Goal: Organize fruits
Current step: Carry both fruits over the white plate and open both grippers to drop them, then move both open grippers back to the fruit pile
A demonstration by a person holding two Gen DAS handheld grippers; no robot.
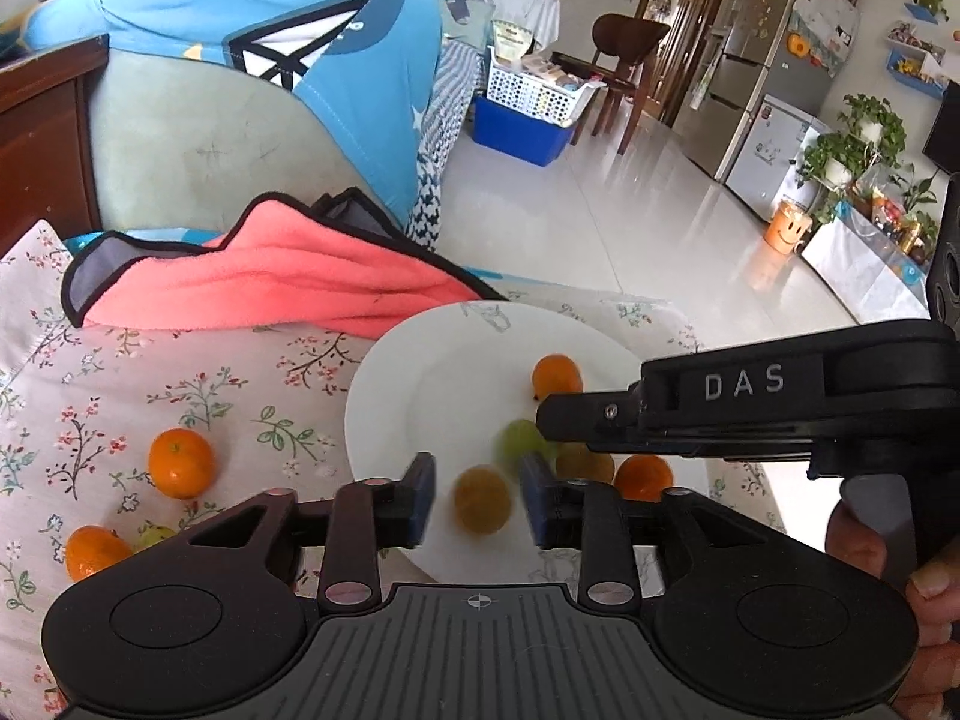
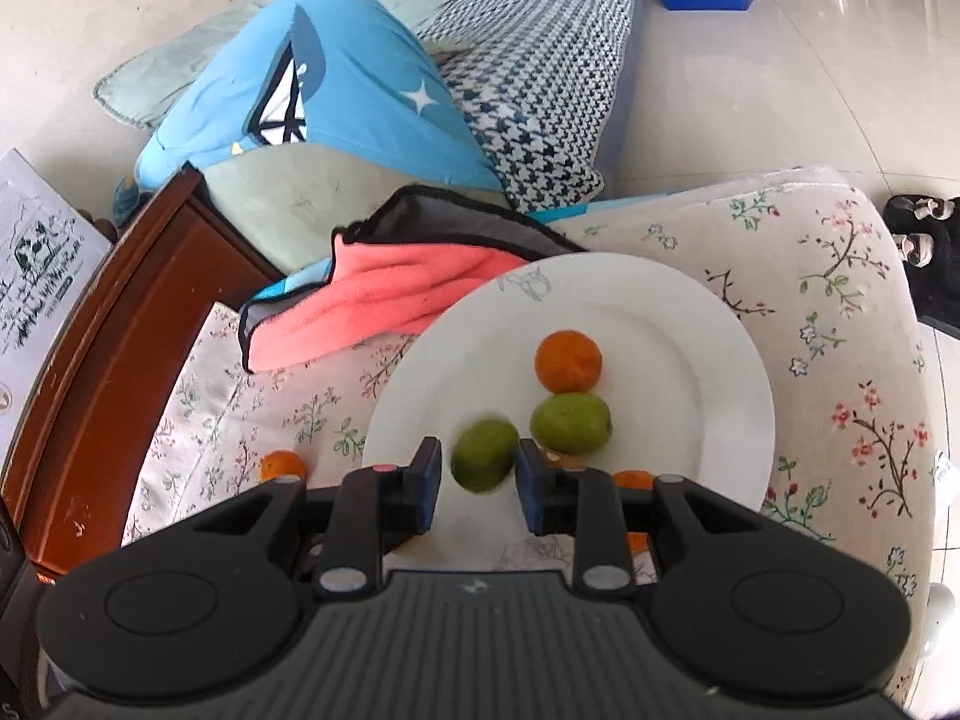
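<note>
Floral-print cushioned surface (image 2: 840, 312), pale with red and green sprigs, carrying a white plate (image 2: 708, 324) and a crumpled pink cloth (image 2: 384, 294) with a dark border just behind it. Beyond that, a blue pillow (image 2: 336, 90), a houndstooth-patterned cushion (image 2: 540, 78) and a dark wooden frame (image 2: 102, 348) on the left. Glossy tiled floor (image 1: 630, 192) farther off, with a blue bin (image 1: 516, 129) holding a white basket, a wooden chair (image 1: 624, 54), a silver fridge (image 1: 774, 60) and potted plants along the far wall.

On the plate, right wrist view: an orange (image 2: 567, 360) towards the middle, a green fruit (image 2: 570, 423) touching it on the near side, and a second green fruit (image 2: 483, 455) sitting between the spread fingers (image 2: 427, 468) of the right gripper (image 2: 477, 483), not clamped, gaps visible on both sides. Another small orange (image 2: 283, 465) off the plate on the cloth to the left.

From the left wrist view only: the right gripper seen from the side as a black body marked DAS, reaching over the plate (image 1: 456, 360); a blurred yellowish fruit (image 1: 482, 498) between the parted fingers (image 1: 420, 489) of the left gripper (image 1: 477, 501), untouched; two more oranges (image 1: 180, 462) (image 1: 93, 552) and a small green fruit (image 1: 153, 537) loose on the floral fabric at left. Motion blur on the plate's fruit here, sharp in the other view.
</note>
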